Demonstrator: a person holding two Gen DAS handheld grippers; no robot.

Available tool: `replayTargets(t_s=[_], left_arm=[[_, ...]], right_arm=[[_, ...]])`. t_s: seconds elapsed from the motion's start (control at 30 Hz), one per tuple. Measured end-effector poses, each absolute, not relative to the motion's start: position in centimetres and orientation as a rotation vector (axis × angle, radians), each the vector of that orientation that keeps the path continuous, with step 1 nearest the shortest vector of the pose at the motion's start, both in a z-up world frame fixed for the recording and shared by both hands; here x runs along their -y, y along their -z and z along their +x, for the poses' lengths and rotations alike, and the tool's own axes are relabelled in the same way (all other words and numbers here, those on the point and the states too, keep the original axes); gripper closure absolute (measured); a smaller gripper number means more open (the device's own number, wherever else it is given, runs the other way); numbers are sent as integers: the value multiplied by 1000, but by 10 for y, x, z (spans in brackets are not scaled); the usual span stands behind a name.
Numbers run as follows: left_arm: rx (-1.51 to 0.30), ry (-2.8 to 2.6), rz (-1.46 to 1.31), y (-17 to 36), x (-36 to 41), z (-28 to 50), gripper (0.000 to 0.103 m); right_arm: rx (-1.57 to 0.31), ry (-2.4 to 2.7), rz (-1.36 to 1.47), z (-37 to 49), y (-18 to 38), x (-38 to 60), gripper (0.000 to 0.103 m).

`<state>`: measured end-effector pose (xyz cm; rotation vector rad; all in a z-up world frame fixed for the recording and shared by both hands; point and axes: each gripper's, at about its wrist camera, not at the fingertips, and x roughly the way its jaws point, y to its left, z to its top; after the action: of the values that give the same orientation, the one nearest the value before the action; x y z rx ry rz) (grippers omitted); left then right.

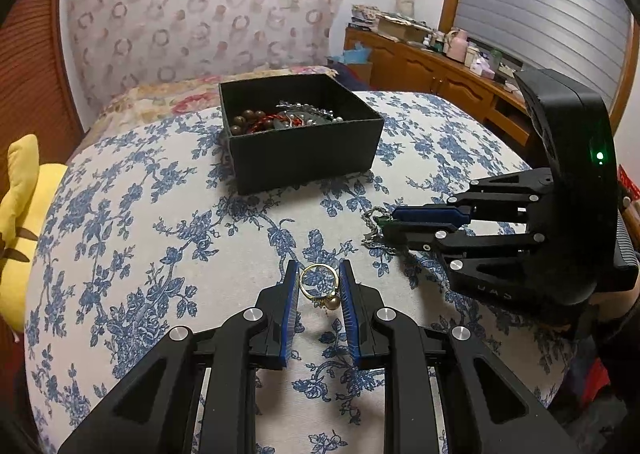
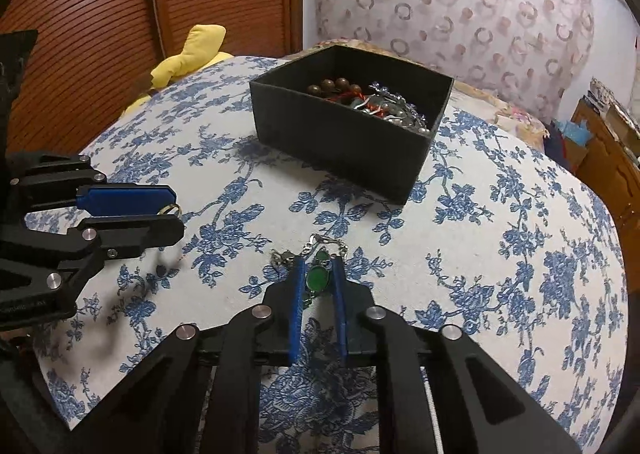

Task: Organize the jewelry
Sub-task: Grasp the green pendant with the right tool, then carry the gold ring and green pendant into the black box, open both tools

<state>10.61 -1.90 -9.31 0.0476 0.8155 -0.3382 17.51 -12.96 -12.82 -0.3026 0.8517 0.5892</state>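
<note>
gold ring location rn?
Left wrist view: gold ring lies on the floral cloth between the left gripper pads, nearer than the black box.

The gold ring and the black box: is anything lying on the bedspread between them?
No. In the left wrist view only bare floral bedspread lies between the gold ring and black box.

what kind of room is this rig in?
Most likely a home bedroom. The work surface is a bed with a blue floral bedspread, a yellow plush toy lies beside it, and a cluttered wooden dresser stands under a shuttered window.
</note>
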Motion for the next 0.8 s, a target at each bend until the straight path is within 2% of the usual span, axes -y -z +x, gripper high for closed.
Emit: replayTargets(t_s=[0.17,0.8], left_arm=[[-810,335,52,90,20,110,84],[-720,291,42,52,17,154,84]], right_arm=[[-841,-593,-301,177,125,135,90],[-594,-601,-250,195,18,149,90]])
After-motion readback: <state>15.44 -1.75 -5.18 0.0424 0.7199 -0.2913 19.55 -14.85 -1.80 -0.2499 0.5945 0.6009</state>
